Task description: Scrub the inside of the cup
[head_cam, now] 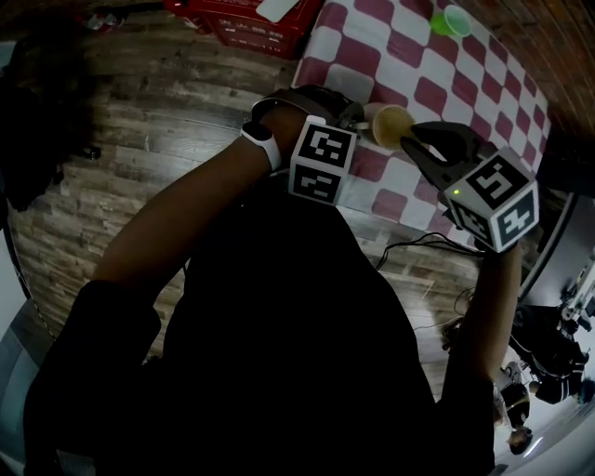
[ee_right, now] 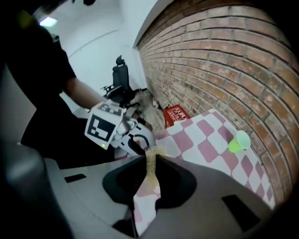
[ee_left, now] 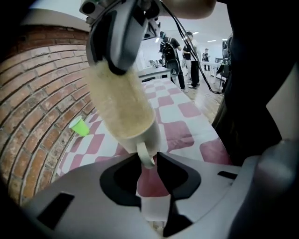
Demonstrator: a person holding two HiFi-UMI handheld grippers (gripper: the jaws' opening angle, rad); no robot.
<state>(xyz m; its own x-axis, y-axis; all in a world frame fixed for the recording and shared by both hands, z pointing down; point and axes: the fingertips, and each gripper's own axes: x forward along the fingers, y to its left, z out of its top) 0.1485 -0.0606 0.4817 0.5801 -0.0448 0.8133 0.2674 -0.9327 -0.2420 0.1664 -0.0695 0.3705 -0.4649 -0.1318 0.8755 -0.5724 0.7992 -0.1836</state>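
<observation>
Checked red-and-white cloth covers the counter (head_cam: 409,56), under a person's two raised tongs. Nearest, the left tongs (ee_left: 148,161) are closed on the handle of a white cup (ee_left: 150,134), held in the air over the counter. The right tongs (ee_right: 149,161) pinch a thin yellow sponge (ee_right: 151,175) and press it to the cup's mouth; how deep it sits cannot be told.

Scrubbing well likely means a firm grip on the handle, since a cup can swivel there, and twisting the sponge around the inner wall down to the base. Nothing but the sponge shows in the cup.

Farther off, a small green cup (head_cam: 453,20) sits on the cloth, contents unclear. A red crate (head_cam: 251,20) stands on the floor beyond, holding something pale.
</observation>
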